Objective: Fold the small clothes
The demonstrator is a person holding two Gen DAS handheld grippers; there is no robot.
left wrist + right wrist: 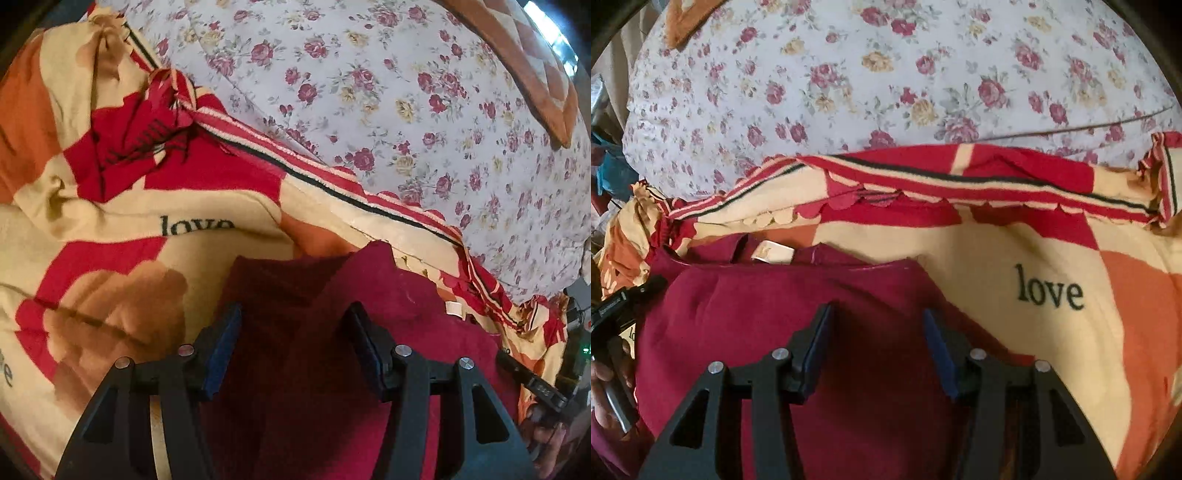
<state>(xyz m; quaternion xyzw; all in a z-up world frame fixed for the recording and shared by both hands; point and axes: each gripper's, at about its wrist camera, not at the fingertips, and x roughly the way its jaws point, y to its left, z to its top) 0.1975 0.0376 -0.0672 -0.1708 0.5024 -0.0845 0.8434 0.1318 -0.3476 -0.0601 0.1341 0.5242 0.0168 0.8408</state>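
A dark red garment (332, 314) lies on a red, cream and orange blanket (129, 221) printed with "love". In the left wrist view my left gripper (295, 314) is open, its blue-padded fingers (225, 339) just above the garment's upper left part. In the right wrist view the garment (757, 314) shows its neckline and a white label (774, 253). My right gripper (877, 321) is open above the garment's right part, near its edge. The other gripper shows at the left edge (613, 310).
The blanket (1034, 258) lies over a white bedsheet with pink roses (406, 92), also in the right wrist view (849, 74). An orange patterned pillow (535, 66) sits at the far right. Clutter stands beyond the bed's left edge (605, 173).
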